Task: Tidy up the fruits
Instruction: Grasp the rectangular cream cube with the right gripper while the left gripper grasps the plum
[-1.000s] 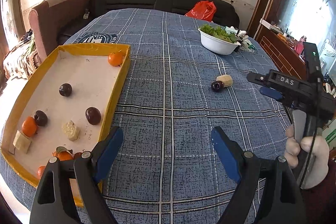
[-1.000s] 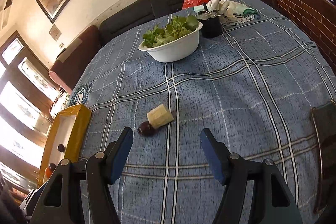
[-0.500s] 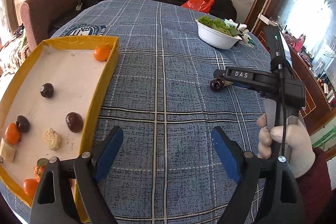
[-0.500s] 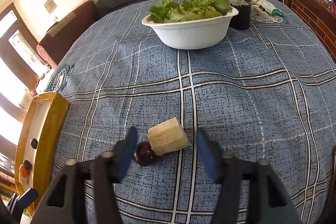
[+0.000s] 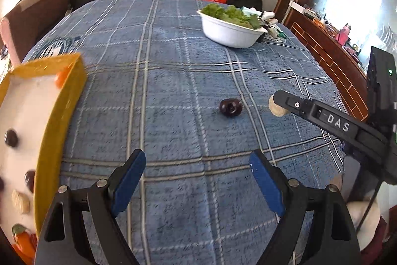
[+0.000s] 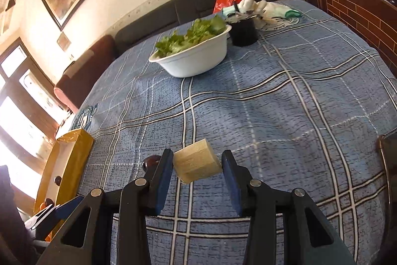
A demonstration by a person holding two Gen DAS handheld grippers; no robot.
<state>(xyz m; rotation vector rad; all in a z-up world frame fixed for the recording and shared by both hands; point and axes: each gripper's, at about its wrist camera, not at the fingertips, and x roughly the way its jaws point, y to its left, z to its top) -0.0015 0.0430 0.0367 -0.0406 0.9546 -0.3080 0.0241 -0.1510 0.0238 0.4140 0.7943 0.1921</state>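
White "DAS" lettering on right tool (image 6: pixel 197 163), jaws closing around pale block (image 6: pixel 196 163); left tool (image 5: pixel 197 176) wide, empty.

Pale tan block (image 6: pixel 197 164): cut wedge/cube shape, tilted, sits between the right tool's (image 6: pixel 197 167) closing jaws, pads at its two sides. Dark round plum-like fruit (image 5: pixel 230 107) lies alone on the blue plaid table (image 5: pixel 173 81), just beside the block; stem dimple faces the left camera. Yellow-walled tray (image 5: pixel 59 121) with a white floor sits at the table's left edge, well apart from both. In it: several dark fruits (image 5: pixel 11 138), orange ones (image 5: pixel 60 77), a pale chunk (image 5: pixel 20 201), all loose and spread out.
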